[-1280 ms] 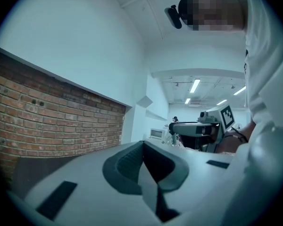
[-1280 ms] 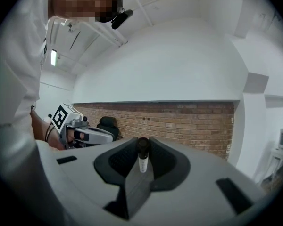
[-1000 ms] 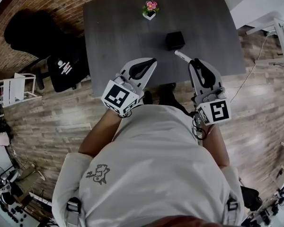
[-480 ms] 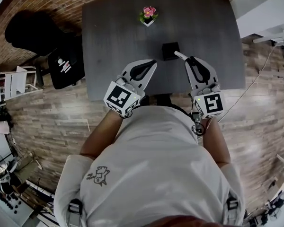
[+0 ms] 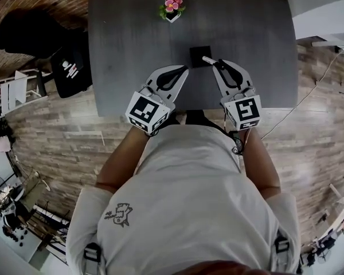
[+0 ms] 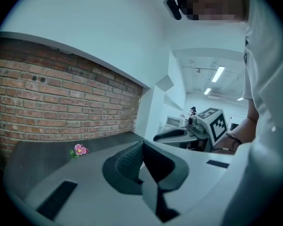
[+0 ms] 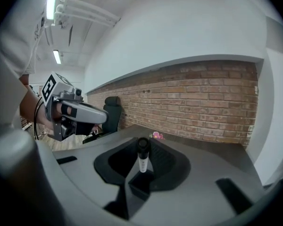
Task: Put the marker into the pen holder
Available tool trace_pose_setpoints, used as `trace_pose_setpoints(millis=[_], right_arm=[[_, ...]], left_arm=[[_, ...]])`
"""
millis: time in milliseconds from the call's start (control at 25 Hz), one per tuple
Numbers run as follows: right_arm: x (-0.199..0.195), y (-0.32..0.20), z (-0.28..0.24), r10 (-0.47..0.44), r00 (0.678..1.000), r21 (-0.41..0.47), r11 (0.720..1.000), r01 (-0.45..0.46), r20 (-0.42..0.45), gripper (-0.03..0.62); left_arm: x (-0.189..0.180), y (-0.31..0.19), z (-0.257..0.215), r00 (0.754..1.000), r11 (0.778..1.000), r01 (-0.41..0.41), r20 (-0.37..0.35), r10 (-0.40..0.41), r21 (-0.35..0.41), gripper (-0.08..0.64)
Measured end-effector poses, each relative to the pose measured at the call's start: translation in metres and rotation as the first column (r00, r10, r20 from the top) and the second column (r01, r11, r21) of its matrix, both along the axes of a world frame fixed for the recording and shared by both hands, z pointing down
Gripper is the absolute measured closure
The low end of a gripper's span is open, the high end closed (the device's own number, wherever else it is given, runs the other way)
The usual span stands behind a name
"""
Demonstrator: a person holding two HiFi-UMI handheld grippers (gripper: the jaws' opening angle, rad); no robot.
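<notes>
Across the dark bench by the brick wall, the right claw is gripping the white marker and bringing it in: its tip is now reaching the black pen holder. The left claw is staying shut, empty.

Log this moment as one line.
right claw: shut on marker | left claw: shut, empty | pen holder: on table, marker tip at its edge
</notes>
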State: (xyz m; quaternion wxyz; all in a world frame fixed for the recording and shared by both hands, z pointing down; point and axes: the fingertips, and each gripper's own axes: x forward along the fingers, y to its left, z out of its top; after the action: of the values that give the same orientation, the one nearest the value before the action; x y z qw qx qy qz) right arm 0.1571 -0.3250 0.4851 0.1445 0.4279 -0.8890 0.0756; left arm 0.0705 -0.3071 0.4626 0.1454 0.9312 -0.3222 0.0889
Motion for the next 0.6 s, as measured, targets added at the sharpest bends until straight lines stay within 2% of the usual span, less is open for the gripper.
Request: trace_pose_setpoints(millis=[200, 600], right_arm=[[-0.006, -0.010, 0.046, -0.038, 0.999, -0.075, 0.997, 0.035, -0.036, 0.514], [-0.019, -0.012, 0.124, -0.114, 0.987, -0.199, 0.976, 0.090, -0.117, 0.514]], left_arm=[[0.006, -0.012, 0.026, 1.000, 0.998, 0.024, 0.001, -0.024, -0.053, 0.549], [0.005, -0.014, 0.060, 0.998, 0.992, 0.066, 0.025, -0.064, -0.107, 0.549]])
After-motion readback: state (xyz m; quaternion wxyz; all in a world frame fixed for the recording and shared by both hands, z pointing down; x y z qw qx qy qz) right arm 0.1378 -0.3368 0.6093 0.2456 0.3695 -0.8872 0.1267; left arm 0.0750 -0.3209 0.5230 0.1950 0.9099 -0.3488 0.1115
